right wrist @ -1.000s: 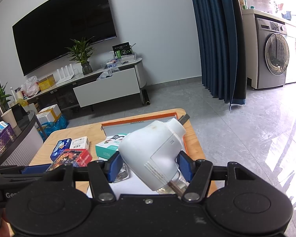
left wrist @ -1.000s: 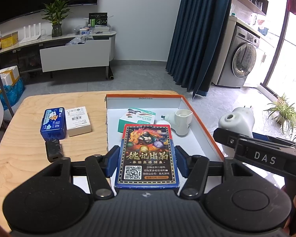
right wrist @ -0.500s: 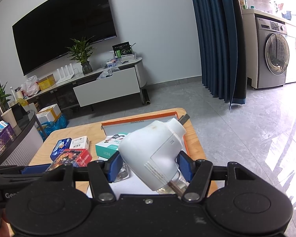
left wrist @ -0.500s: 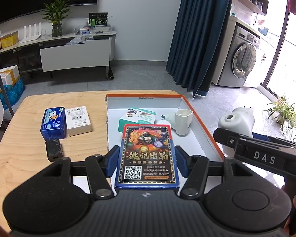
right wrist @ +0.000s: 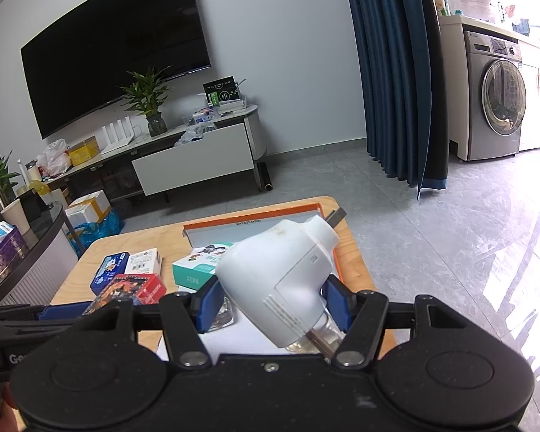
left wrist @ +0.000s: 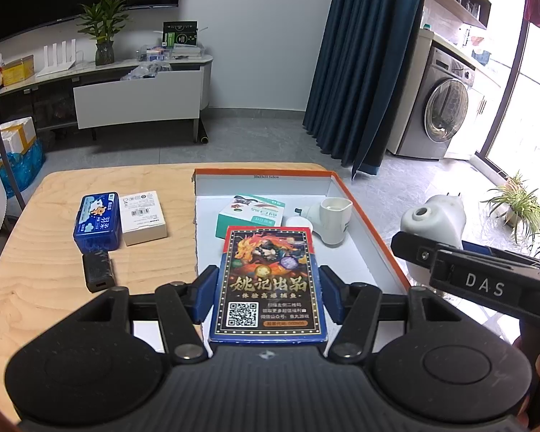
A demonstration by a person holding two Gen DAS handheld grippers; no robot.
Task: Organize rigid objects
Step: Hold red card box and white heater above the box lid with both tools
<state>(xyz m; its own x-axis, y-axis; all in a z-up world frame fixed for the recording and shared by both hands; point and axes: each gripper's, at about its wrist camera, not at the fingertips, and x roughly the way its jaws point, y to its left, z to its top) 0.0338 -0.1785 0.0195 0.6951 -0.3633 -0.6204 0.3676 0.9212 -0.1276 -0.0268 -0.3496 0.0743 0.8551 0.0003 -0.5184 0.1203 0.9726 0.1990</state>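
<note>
Your left claw [left wrist: 268, 297] is clamped on a card box [left wrist: 268, 284] at lower centre of the left view, held over the orange-rimmed tray [left wrist: 370, 228]. Only this view shows the tray's inside: a teal box [left wrist: 250, 216] and a white plug-in device [left wrist: 333, 221]. Left of the tray on the desk [left wrist: 46, 288] lie a blue tin [left wrist: 97, 221], a white box [left wrist: 142, 212] and a black block [left wrist: 97, 271]. Your right claw [right wrist: 271, 304] grips a white diffuser [right wrist: 280, 280], which hides most of the tray in the right view; its bottle end is cut off by the claw body.
</note>
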